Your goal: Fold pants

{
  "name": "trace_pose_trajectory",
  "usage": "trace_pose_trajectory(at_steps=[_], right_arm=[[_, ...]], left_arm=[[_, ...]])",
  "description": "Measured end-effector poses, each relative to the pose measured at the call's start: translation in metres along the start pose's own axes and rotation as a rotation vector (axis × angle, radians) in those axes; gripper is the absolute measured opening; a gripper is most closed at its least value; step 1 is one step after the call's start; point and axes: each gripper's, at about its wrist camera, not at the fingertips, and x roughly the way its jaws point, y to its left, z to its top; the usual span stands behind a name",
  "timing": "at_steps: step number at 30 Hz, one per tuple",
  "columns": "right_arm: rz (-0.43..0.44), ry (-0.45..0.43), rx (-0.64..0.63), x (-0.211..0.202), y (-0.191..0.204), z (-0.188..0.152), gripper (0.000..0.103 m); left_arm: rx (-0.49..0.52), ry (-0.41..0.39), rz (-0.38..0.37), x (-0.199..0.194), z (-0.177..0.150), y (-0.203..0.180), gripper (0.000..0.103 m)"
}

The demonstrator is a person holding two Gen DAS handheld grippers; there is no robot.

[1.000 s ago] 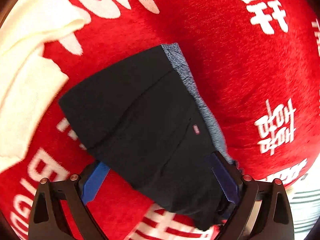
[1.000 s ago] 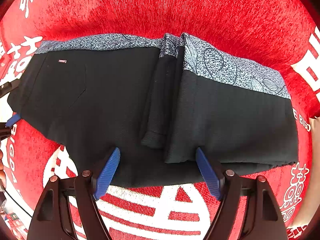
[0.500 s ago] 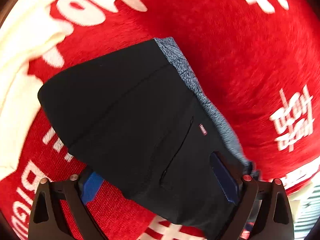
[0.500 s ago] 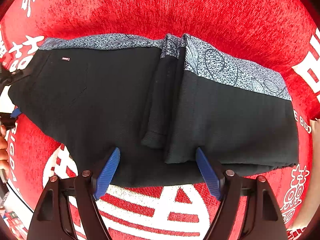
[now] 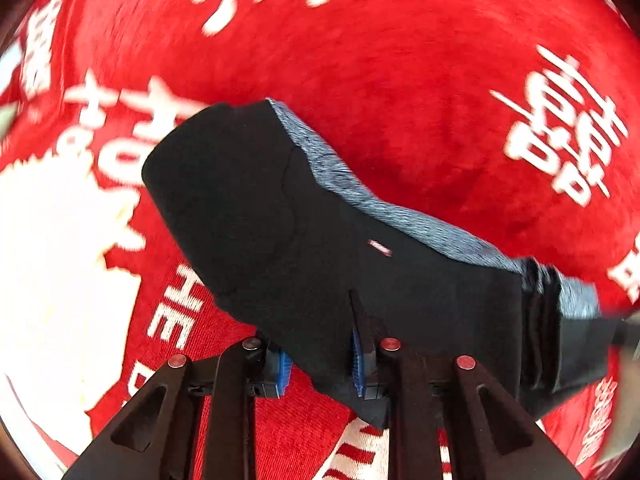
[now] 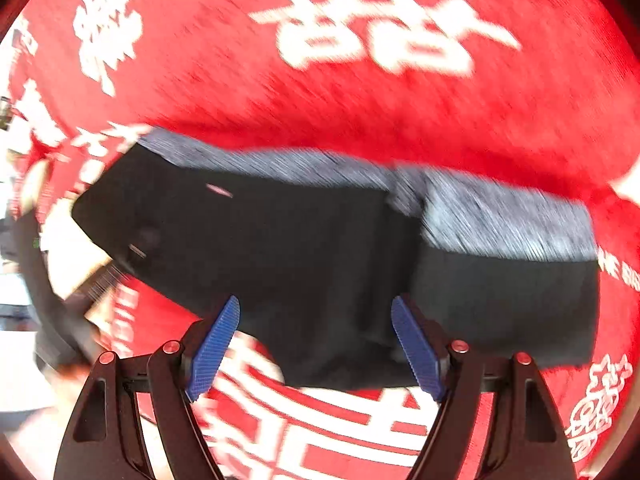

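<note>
Black pants (image 5: 304, 240) with a grey patterned waistband (image 6: 500, 224).
I see them folded on the red blanket (image 5: 400, 80), near corner lifted.

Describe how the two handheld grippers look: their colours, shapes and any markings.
The left gripper and the right gripper look alike: black angular frames with triangular cut-outs, round silver-red screw heads at the joints, and blue ribbed pads on the fingers. No cables, labels or sleeves are visible.

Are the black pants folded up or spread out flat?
Partly folded. The black pants have one side doubled over, its grey waistband stacked on top, and the left tongs pinch an edge.
</note>
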Motion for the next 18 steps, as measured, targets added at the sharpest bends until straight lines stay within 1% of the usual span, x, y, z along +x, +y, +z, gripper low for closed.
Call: trace_pose_trajectory(at_steps=[2,4,5,6,8,10,11,14,18], right_arm=[[0.059,0.029,-0.024,-0.004,0.016,0.023,0.085],[0.120,0.064,-0.056,-0.004,0.042,0.051,0.087],[0.128,0.076,-0.069,-0.001,0.057,0.053,0.089],[0.137,0.101,-0.100,0.001,0.074,0.065,0.090],[0.140,0.151,-0.159,0.009,0.101,0.076,0.098],[0.132,0.195,-0.233,0.019,0.132,0.089,0.102],[0.123,0.213,-0.261,0.024,0.144,0.093,0.102],[0.069,0.282,-0.347,0.045,0.180,0.103,0.102],[-0.013,0.374,-0.410,0.081,0.196,0.104,0.102]], left_arm=[[0.047,-0.015,0.013,-0.005,-0.002,-0.011,0.024],[0.084,-0.025,0.030,-0.006,-0.002,-0.018,0.024],[0.101,-0.031,0.036,-0.008,-0.005,-0.019,0.024],[0.115,-0.037,0.041,-0.010,-0.006,-0.022,0.024],[0.135,-0.048,0.051,-0.012,-0.009,-0.028,0.024],[0.156,-0.061,0.059,-0.015,-0.010,-0.033,0.024],[0.164,-0.067,0.060,-0.019,-0.014,-0.027,0.024],[0.191,-0.085,0.070,-0.023,-0.018,-0.033,0.024],[0.214,-0.105,0.080,-0.025,-0.021,-0.040,0.024]])
